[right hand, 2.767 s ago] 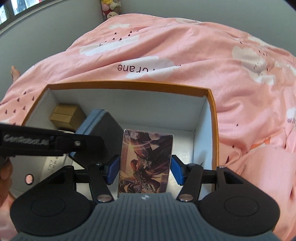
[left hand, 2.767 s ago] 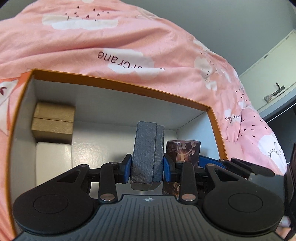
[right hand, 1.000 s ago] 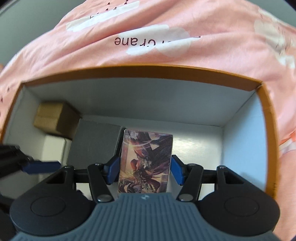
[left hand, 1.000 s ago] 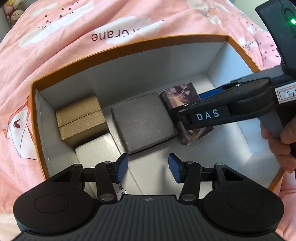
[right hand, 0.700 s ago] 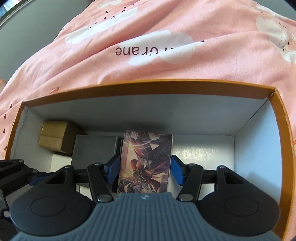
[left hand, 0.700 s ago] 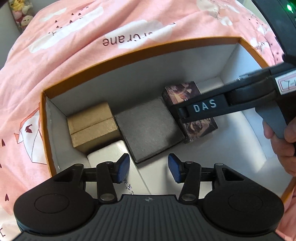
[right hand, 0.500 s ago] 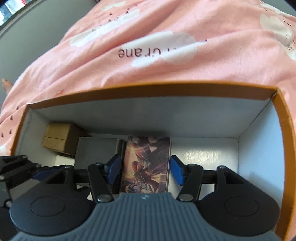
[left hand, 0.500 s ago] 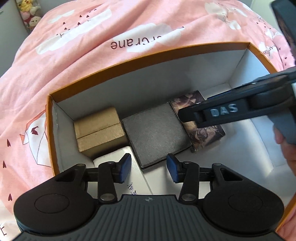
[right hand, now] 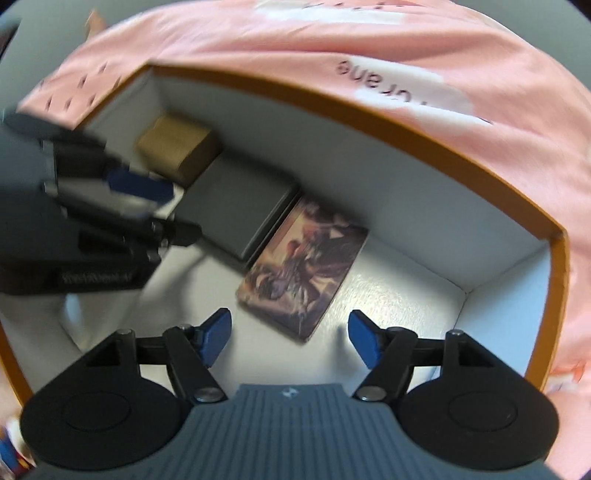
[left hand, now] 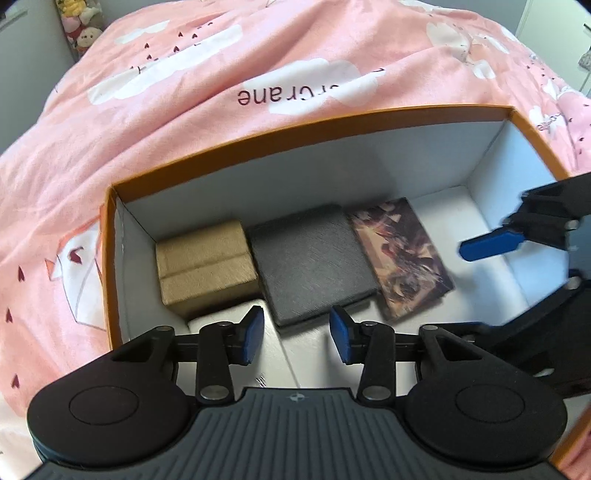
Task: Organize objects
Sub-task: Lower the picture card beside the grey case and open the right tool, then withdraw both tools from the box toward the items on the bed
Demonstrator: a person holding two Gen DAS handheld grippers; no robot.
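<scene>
An orange box with white inner walls (left hand: 295,177) (right hand: 369,147) lies on a pink bedspread. Along its far wall sit a gold box (left hand: 203,266) (right hand: 177,146), a dark grey case (left hand: 314,262) (right hand: 236,214) and a box with printed artwork (left hand: 400,254) (right hand: 306,266), side by side and flat. My left gripper (left hand: 295,334) hovers over the grey case's near edge, its jaws closing on nothing. My right gripper (right hand: 288,339) is above the box floor just short of the artwork box, its jaws opening and empty. Its blue fingertip (left hand: 491,245) shows at right in the left wrist view.
A white box (left hand: 221,317) lies under my left finger, near the gold box. The box floor to the right of the artwork box (left hand: 480,280) is bare white. The pink bedspread (left hand: 221,110) surrounds the box. Plush toys (left hand: 81,29) sit far back left.
My right gripper let go of the artwork box, which now lies flat beside the grey case, and drew back while rolling. My left jaws narrowed slightly over the grey case.
</scene>
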